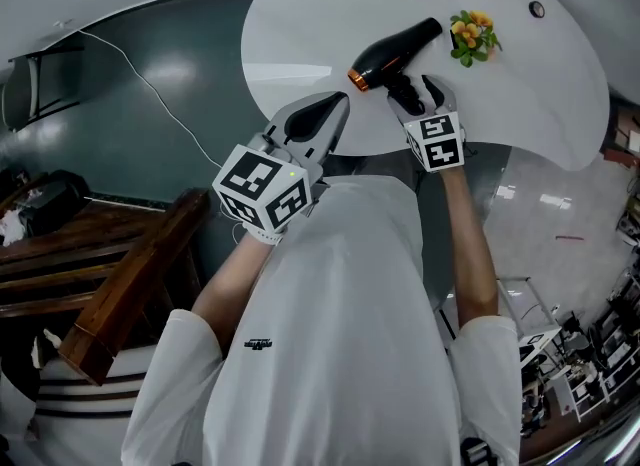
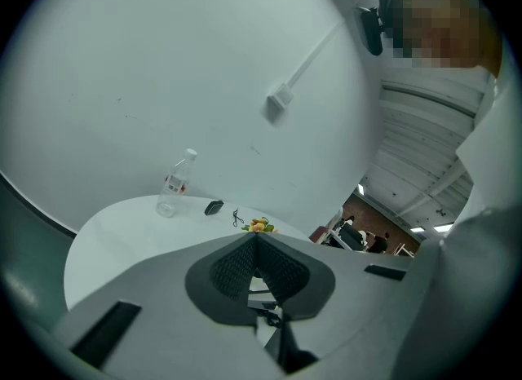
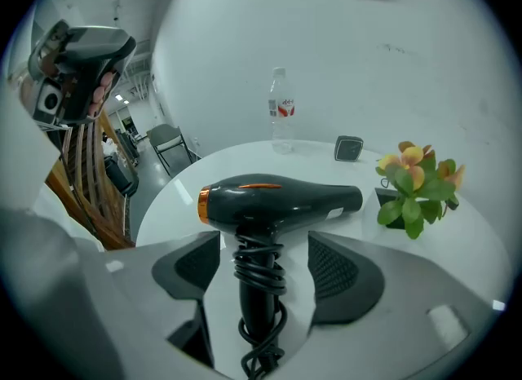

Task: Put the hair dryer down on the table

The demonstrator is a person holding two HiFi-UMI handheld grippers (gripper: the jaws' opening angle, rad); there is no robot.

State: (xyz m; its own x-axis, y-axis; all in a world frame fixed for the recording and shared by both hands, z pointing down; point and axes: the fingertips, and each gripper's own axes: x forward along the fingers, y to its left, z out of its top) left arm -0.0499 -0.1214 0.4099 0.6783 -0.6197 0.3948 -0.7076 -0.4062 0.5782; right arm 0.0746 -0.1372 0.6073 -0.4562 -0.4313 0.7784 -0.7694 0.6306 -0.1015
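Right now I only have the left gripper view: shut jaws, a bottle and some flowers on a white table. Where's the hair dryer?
Observer: The hair dryer lies on the white table, just ahead of the right gripper.
Operator: Is that gripper clamped on it?
Observer: No. Its jaws stand apart on either side of the handle, and neither pad touches it.
Operator: And the cord?
Observer: The cord is wound round the handle.
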